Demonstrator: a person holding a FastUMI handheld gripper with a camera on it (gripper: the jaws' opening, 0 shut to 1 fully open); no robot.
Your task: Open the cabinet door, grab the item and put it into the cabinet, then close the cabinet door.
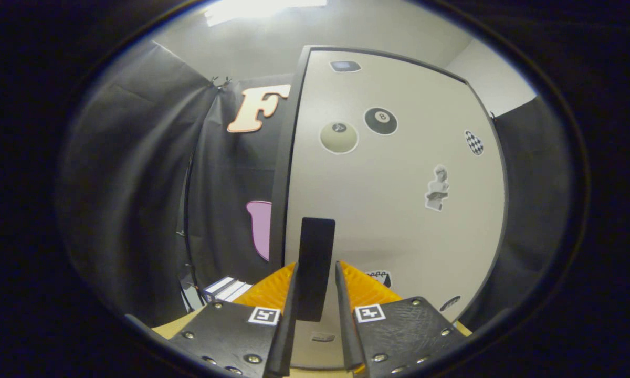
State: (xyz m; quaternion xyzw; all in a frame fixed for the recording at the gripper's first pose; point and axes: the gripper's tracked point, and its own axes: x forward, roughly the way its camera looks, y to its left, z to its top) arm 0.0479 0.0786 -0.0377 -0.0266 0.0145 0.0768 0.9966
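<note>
Although the claw has its 2 fingers standing either side of the tall black rectangular door handle at the bottom centre of the frame, a narrow gap shows on each side, so I judge it nearly closed around the handle but cannot tell that either finger presses on it yet. If the pull starts before both fingers bite, the handle could slip out and the door stay put. The handle sits low on the large cream flat-panel cabinet door, near its left edge, which fills the centre and right of the frame and looks closed against its dark frame. Round ball stickers sit in the upper middle of the panel. A pull straight back, ignoring the door's swing, might twist the grip loose. At lower left, a small stack of white flat boxes lies on the pale tabletop; whether it is the item, I cannot tell. It lies just left of the fingers and could be knocked.
</note>
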